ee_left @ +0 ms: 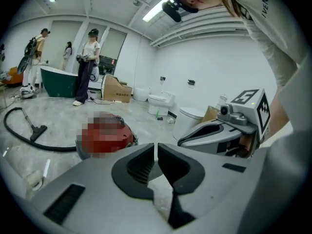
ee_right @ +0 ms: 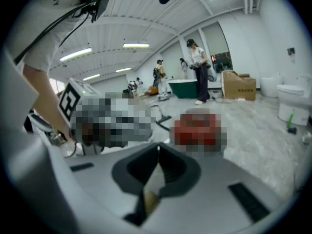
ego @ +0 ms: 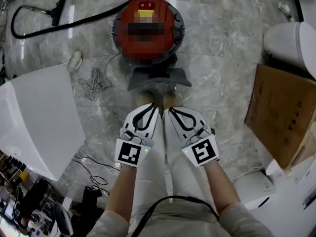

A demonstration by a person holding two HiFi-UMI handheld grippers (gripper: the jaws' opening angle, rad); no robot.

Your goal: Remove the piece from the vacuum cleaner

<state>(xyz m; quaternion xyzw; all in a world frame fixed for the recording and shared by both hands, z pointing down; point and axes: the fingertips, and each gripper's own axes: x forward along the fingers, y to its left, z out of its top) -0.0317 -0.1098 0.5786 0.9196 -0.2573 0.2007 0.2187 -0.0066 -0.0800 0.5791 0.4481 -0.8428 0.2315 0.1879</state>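
Note:
A round red vacuum cleaner (ego: 148,16) with a grey base (ego: 159,77) stands on the marble floor ahead of me; a mosaic patch covers part of its top. Its black hose (ego: 74,22) runs left to a floor nozzle (ego: 58,11). My left gripper (ego: 150,107) and right gripper (ego: 172,111) hang side by side just short of the base, both shut and holding nothing. The vacuum cleaner (ee_left: 106,134) sits beyond the left gripper (ee_left: 156,149), and in the right gripper view the vacuum cleaner (ee_right: 197,128) lies past the right gripper (ee_right: 158,150).
A white panel (ego: 39,117) lies at the left, a cardboard box (ego: 281,112) at the right with a white toilet (ego: 291,41) behind it. A coiled cord (ego: 93,82) lies left of the base. Several people (ee_left: 87,65) stand by a green bathtub (ee_left: 58,82) far off.

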